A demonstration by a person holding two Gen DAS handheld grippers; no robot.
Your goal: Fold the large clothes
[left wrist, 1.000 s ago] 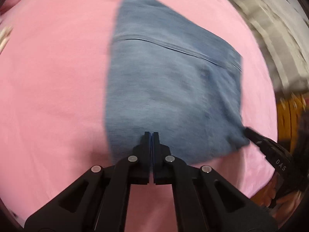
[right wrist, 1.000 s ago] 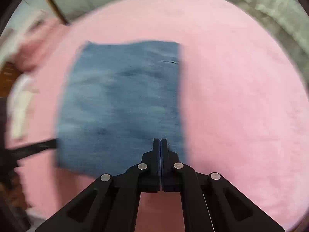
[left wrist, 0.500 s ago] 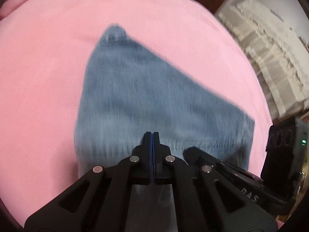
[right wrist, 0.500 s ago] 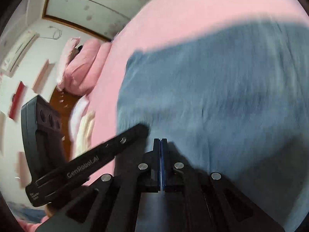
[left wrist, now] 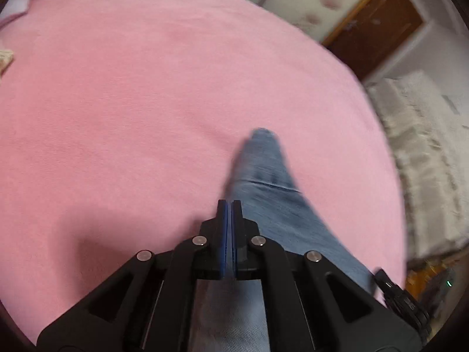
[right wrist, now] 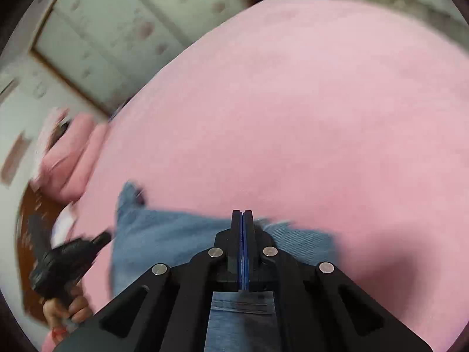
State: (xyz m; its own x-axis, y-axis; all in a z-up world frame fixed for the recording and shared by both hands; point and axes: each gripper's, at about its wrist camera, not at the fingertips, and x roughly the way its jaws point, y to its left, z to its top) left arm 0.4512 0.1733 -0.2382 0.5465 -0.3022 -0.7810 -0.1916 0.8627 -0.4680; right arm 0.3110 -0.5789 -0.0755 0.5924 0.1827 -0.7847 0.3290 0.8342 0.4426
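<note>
Folded blue jeans (left wrist: 272,199) lie flat on the pink bedspread (left wrist: 146,102). My left gripper (left wrist: 229,205) is shut with nothing between its pads, and hangs just above the jeans' left edge. In the right wrist view the jeans (right wrist: 176,240) stretch across the lower part. My right gripper (right wrist: 242,214) is shut and empty over their far edge. The left gripper (right wrist: 67,258) shows at the left of that view, held by a hand (right wrist: 67,308). The right gripper (left wrist: 401,296) pokes in at the lower right of the left wrist view.
Pink pillows (right wrist: 70,158) lie at the head of the bed. Pale patterned wardrobe doors (right wrist: 111,29) and a brown door (left wrist: 378,26) stand beyond it. A beige fringed cover (left wrist: 425,146) lies beside the bed on the right. Pink bedspread stretches beyond the jeans.
Both grippers have swept across the jeans and turned. The jeans, which filled the middle of both views, now sit low under the fingers. Both grippers stayed shut.
</note>
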